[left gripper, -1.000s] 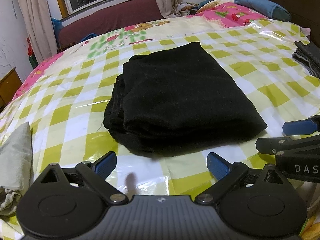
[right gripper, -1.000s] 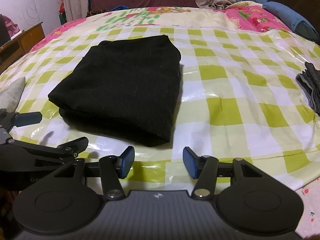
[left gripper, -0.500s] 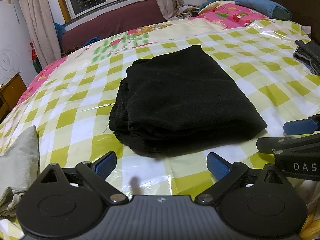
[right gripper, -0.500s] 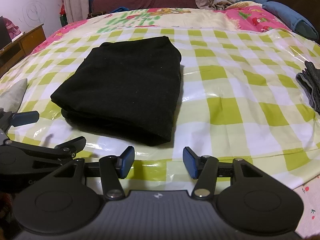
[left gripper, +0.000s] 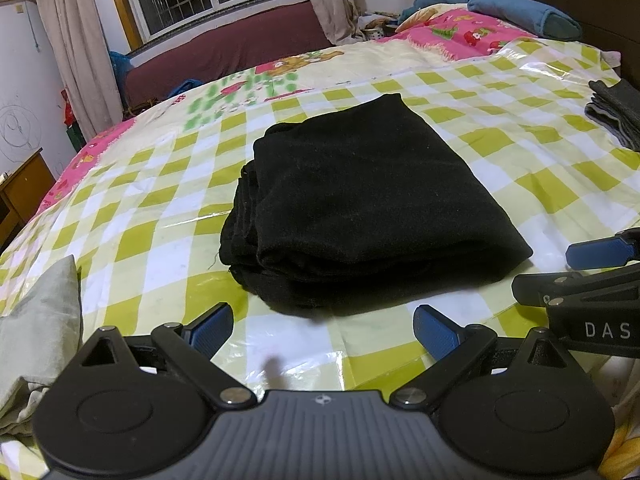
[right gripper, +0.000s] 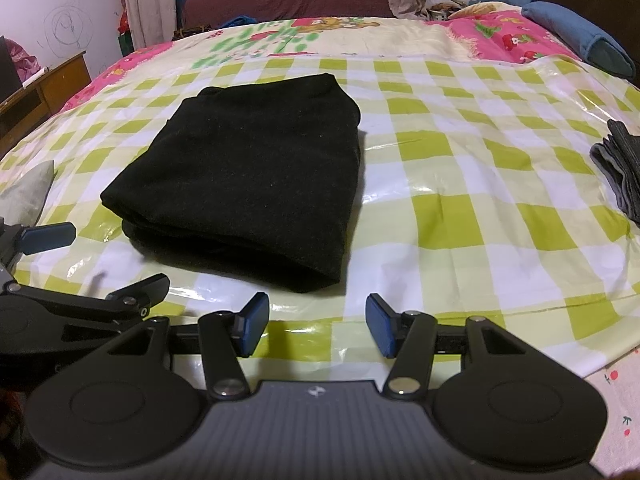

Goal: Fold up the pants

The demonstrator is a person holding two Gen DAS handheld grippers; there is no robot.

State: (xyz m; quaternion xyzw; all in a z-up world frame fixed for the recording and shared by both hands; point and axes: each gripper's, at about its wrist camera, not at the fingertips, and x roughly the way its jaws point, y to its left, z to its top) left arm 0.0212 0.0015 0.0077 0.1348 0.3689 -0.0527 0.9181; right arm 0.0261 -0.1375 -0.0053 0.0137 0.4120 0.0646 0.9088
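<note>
Black pants (left gripper: 360, 200) lie folded into a thick rectangle on the green-and-white checked plastic cover (left gripper: 540, 184) of the bed. They also show in the right wrist view (right gripper: 248, 176). My left gripper (left gripper: 322, 330) is open and empty, just short of the fold's near edge. My right gripper (right gripper: 314, 326) is open and empty, near the fold's near right corner. Each gripper shows at the side of the other's view.
A grey-green cloth (left gripper: 36, 320) lies at the near left. A folded dark grey garment (left gripper: 616, 116) sits at the right edge, also in the right wrist view (right gripper: 620, 168). Blue pillows (left gripper: 520, 12) lie at the headboard. A wooden cabinet (right gripper: 44, 92) stands left of the bed.
Both grippers have drawn back and risen slightly from the folded pants. The pants have not moved. Both grippers stay open.
</note>
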